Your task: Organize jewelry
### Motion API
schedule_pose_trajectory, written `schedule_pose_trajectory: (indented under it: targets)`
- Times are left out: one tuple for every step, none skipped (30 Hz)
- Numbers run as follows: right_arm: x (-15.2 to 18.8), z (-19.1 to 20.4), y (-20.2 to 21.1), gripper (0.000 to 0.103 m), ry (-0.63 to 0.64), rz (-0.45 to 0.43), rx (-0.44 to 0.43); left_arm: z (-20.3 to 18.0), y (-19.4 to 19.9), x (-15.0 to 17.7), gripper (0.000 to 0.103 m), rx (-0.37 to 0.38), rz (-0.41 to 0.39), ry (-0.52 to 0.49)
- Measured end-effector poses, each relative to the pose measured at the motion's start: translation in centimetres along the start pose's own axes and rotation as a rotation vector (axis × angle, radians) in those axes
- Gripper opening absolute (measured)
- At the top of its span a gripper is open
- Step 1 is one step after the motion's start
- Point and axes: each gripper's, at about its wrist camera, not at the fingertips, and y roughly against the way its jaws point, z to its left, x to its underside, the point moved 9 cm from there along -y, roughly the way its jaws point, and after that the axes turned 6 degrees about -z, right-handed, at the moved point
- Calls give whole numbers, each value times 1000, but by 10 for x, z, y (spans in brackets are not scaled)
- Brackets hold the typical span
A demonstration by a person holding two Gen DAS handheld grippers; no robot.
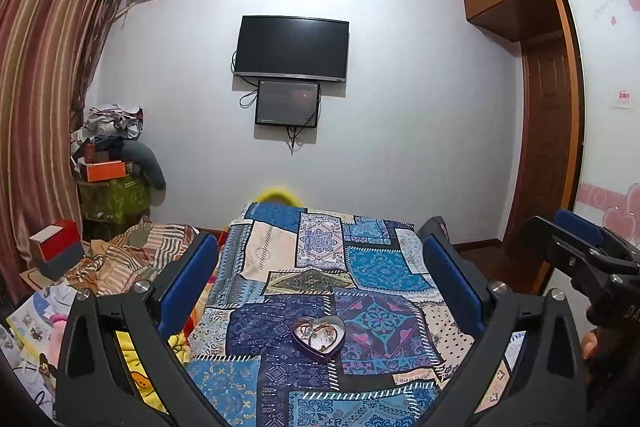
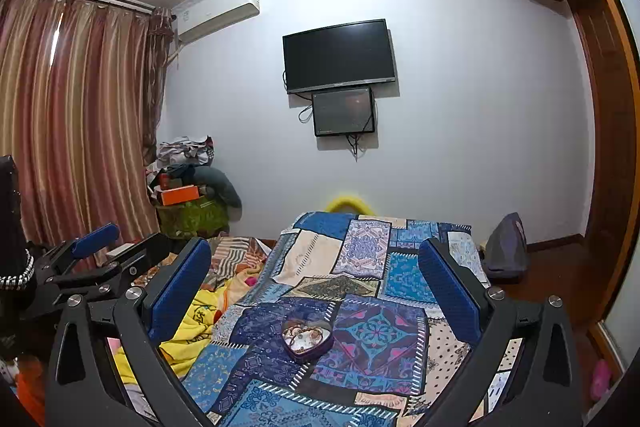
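While both grippers, left (image 1: 320, 267) and right (image 2: 316, 267), hover wide-spread and empty, jewelry (image 1: 319, 331) fills the heart-shaped box (image 1: 319, 349) at six o'clock; sorted or unsorted, unclear.

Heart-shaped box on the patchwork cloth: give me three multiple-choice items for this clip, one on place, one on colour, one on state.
1. Where does the heart-shaped box sit?
A. On the patchwork cloth
B. On the floor
C. In the left tongs

2. What colour are the pads of the right tongs?
A. Red
B. Blue
C. White

3. What state is the box in?
A. Closed with a lid
B. Open and bare inside
C. Open, with jewelry inside

Answers: 1 A, it rests on the cloth between the fingers in both views. 2 B, both pads show blue. 3 C, no lid covers it and small pieces lie inside.
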Motion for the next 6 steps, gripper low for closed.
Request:
schedule_pose_trajectory:
  targets:
    - [0, 0, 0, 103, -1, 2, 0, -1, 0, 0, 102, 2, 1, -1]
    - [1, 0, 0, 103, 0, 3, 0, -1, 0, 1, 102, 3, 1, 0]
    - [1, 0, 0, 103, 2, 3, 1, -2, 0, 1, 103, 5, 1, 0]
    - [1, 0, 0, 103, 3, 3, 1, -1, 0, 1, 102, 6, 2, 0]
    - [0, 1, -1, 103, 5, 4, 1, -1, 0, 1, 102, 5, 2, 1]
    - [0, 0, -1, 103, 5, 5, 1, -1, 0, 1, 103, 5, 3, 2]
